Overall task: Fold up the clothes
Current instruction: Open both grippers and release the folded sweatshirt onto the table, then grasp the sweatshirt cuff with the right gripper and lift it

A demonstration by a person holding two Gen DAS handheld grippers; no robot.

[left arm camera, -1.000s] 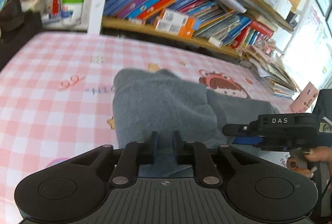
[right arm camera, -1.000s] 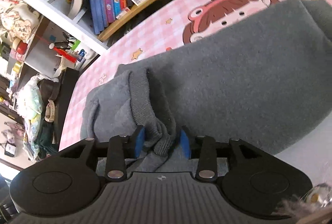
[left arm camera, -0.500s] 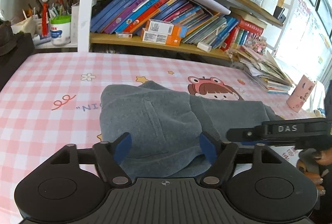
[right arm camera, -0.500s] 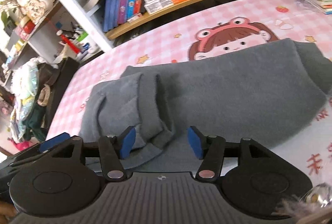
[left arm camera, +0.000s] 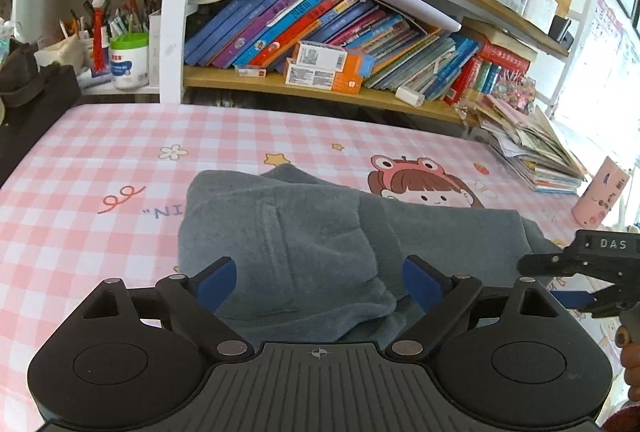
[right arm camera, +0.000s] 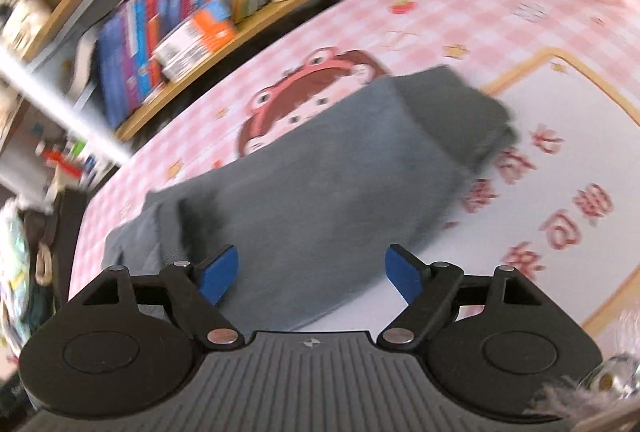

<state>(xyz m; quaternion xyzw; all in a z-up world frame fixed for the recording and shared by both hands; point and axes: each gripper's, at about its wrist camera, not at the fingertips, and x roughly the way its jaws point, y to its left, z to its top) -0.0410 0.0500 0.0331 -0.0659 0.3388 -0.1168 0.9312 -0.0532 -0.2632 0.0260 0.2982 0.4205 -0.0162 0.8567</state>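
A grey fleece garment [left arm camera: 304, 244] lies folded over on the pink checked tablecloth [left arm camera: 92, 167]. My left gripper [left arm camera: 319, 278] hangs over its near edge, jaws wide and still opening, pads off the cloth. The right gripper [left arm camera: 576, 272] juts in from the right edge of the left wrist view. In the blurred right wrist view the same garment [right arm camera: 328, 187] stretches away to the upper right. My right gripper [right arm camera: 312, 274] is above its near edge, jaws opening, nothing pressed between them.
Bookshelves [left arm camera: 320, 31] crammed with books run along the table's far side. A stack of papers [left arm camera: 532, 151] and a pink cup [left arm camera: 600, 191] sit at the far right. A pen tub [left arm camera: 128, 59] and dark bags [left arm camera: 24, 87] stand far left.
Both grippers let go of the grey cloth and opened wide. Both drew back and rose a little; the right one swung so its view now looks further right along the garment.
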